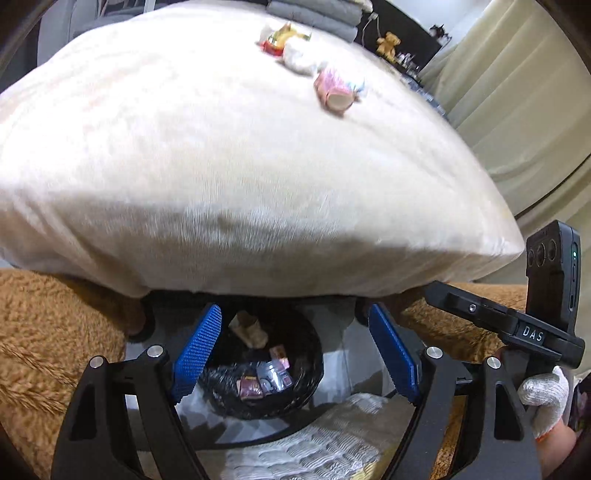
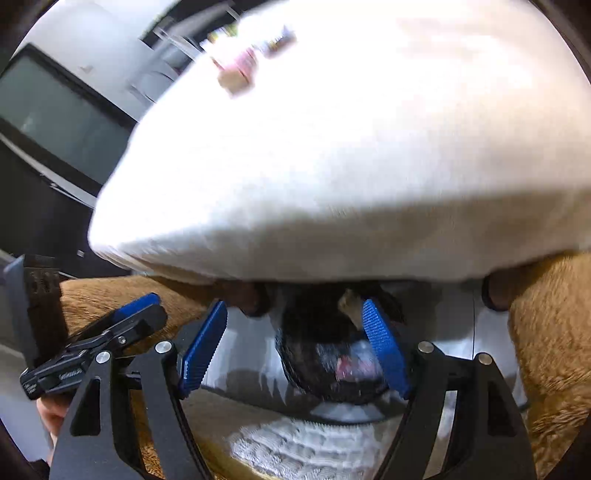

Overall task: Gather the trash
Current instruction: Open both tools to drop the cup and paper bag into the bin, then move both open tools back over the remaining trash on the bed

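A black bin lined with a black bag sits on the floor below the bed edge, holding wrappers and a crumpled paper piece. My left gripper hangs open and empty above it. My right gripper is also open and empty over the same bin. On the white bed lie a pink cardboard tube, a white crumpled tissue and a red-yellow wrapper. The tube shows blurred in the right wrist view.
A brown furry blanket drapes around the bed base on both sides. A white knitted mat lies in front of the bin. Folded grey cloth sits at the bed's far end. A dark TV stands left.
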